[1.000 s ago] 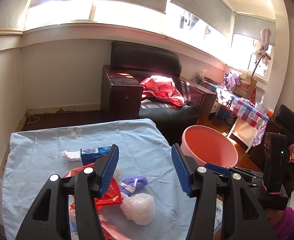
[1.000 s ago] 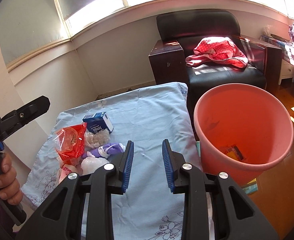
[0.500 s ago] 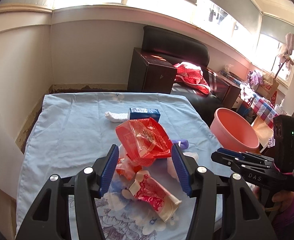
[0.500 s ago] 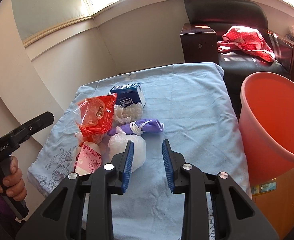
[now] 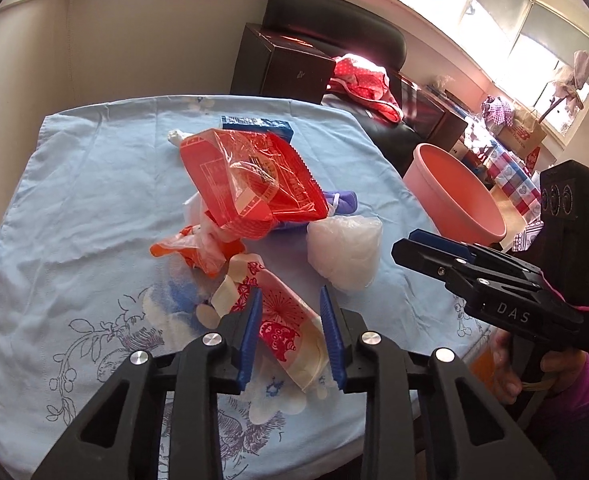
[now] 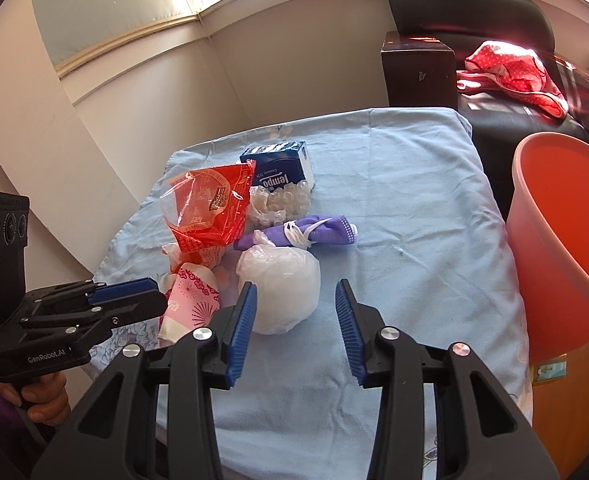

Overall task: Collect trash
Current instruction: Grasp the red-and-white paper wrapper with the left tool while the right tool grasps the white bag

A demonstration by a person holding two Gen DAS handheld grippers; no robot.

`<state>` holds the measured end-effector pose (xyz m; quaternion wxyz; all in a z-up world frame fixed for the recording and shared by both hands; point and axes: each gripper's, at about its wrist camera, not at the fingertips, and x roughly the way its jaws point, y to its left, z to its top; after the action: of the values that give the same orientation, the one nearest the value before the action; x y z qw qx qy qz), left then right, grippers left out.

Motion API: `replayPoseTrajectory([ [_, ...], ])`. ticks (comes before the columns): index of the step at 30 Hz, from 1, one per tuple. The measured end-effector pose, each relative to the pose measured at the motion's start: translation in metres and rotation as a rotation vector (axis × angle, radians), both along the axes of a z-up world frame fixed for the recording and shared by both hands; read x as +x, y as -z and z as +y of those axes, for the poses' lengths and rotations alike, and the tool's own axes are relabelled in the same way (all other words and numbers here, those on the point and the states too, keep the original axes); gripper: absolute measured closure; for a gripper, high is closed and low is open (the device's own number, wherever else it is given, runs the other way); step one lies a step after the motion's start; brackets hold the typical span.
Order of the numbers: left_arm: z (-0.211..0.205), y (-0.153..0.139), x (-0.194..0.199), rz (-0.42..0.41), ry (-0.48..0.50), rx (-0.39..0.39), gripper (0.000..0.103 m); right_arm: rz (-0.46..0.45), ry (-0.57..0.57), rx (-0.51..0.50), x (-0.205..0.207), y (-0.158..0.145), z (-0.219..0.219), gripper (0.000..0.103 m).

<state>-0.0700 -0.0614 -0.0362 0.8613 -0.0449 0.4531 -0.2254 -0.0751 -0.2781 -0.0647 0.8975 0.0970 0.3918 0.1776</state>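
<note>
Trash lies piled on a table under a light blue cloth (image 6: 414, 200). My left gripper (image 5: 289, 296) points down at a flattened pink-and-cream paper cup (image 5: 290, 332). Its jaws are closing with the cup between the pads, and I see no firm squeeze. My right gripper (image 6: 295, 285) is opening, and a knotted white plastic bag (image 6: 282, 292) sits just ahead between its fingertips, untouched. Behind these lie a red see-through bag (image 6: 210, 208), a purple bundle (image 6: 314, 232), clear bubble wrap (image 6: 282, 200) and a blue tissue pack (image 6: 282, 168). A pink bucket (image 6: 566, 232) stands at the table's right edge.
A black armchair (image 6: 474, 12) with a red dotted cloth (image 6: 514, 68) and a dark side cabinet (image 6: 418, 68) stand beyond the table's far end. A wall runs along the left. A person's hand (image 6: 42, 400) holds the left gripper's handle.
My left gripper has dropped toward the pile and narrowed around the paper cup. My right gripper swung left from the bucket to the white bag, and its jaws widened.
</note>
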Motion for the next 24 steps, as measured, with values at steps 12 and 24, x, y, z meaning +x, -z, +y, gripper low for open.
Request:
replayPoseTrajectory([
  [12,-0.006,0.012,0.007,0.052,0.010,0.011,0.093,0.025,-0.030,-0.013,0.007,0.008,0.011,0.061],
  [24,0.031,-0.001,-0.004,0.012,-0.063,-0.017,0.098,0.042,-0.042,-0.037,0.021,0.014,0.025,0.060],
])
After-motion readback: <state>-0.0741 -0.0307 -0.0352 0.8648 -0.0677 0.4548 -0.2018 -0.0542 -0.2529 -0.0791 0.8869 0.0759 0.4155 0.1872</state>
